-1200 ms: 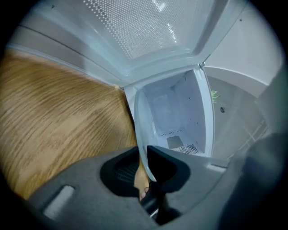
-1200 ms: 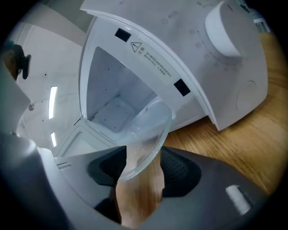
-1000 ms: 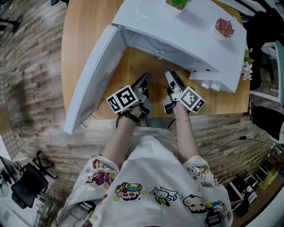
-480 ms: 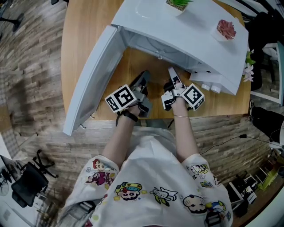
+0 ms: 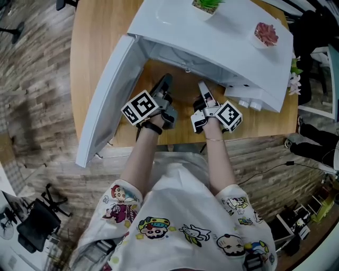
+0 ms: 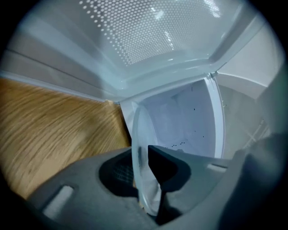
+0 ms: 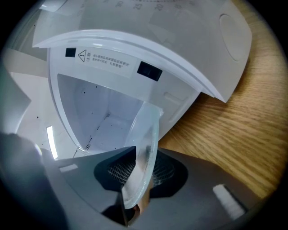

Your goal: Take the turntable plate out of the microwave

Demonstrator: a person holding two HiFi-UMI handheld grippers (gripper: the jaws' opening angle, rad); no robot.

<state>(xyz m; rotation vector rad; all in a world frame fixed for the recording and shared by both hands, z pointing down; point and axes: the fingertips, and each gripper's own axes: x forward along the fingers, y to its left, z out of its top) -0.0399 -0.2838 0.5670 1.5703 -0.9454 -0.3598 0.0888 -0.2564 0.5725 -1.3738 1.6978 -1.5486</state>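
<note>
The white microwave (image 5: 212, 37) stands on the wooden table with its door (image 5: 106, 100) swung open to the left. The clear glass turntable plate (image 6: 143, 134) stands on edge between the jaws of my left gripper (image 6: 144, 161), in front of the cavity (image 6: 180, 121). The plate's other rim (image 7: 146, 130) sits between the jaws of my right gripper (image 7: 139, 168). Both pairs of jaws are closing, with their pads against the glass. In the head view the left gripper (image 5: 164, 82) and right gripper (image 5: 203, 87) point into the opening; the plate is hard to make out there.
A small potted plant (image 5: 209, 4) and a pink thing (image 5: 266, 33) rest on the microwave's top. The table (image 5: 100, 32) ends just behind my hands. Flowers (image 5: 295, 79) stand at the right, an office chair base (image 5: 37, 222) on the floor at lower left.
The left gripper has moved forward toward the microwave's opening. The right gripper has rolled at the wrist and its jaws have closed in on the plate's rim.
</note>
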